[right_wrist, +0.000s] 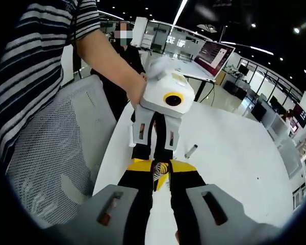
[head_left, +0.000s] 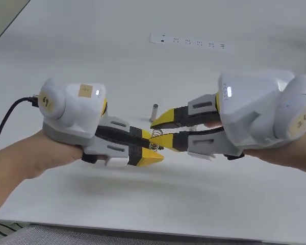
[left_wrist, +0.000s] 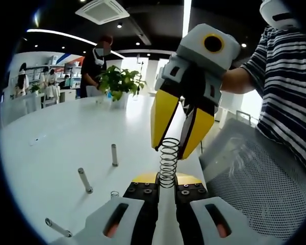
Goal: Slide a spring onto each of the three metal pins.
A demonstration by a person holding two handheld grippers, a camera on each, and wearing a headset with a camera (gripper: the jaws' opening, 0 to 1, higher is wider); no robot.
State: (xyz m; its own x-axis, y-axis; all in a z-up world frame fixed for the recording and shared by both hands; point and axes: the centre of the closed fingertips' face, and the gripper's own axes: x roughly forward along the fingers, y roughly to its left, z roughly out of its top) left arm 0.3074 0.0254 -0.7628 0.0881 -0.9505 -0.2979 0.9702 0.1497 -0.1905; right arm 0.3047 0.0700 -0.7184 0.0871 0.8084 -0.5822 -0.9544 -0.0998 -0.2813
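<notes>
1. The left gripper has its jaws closed on the lower end of the spring. The spring stands out from the jaw tips in the air above the white table.
2. The right gripper faces it with its yellow jaws partly open, one on each side of the spring's free end. I see no firm clamp there.
3. In the left gripper view, three pins are on the table. Two stand upright and a third lies nearest the camera. All of them look bare and are well apart from the spring, so the task seems to be at its start.
4. The step in hand looks like a handover or a regrip. To do it well, close the right jaws lightly across the coils, since a hard squeeze could bend the spring or shoot it away.
5. Let go with the left gripper only once the right one grips securely.
6. Then hold the spring in line with an upright pin and lower it straight down, keeping the open end clear of the jaws.
7. Each gripper body carries a yellowish sticker with a mark too blurred to read. The power strip at the far edge shows no readable writing.
</notes>
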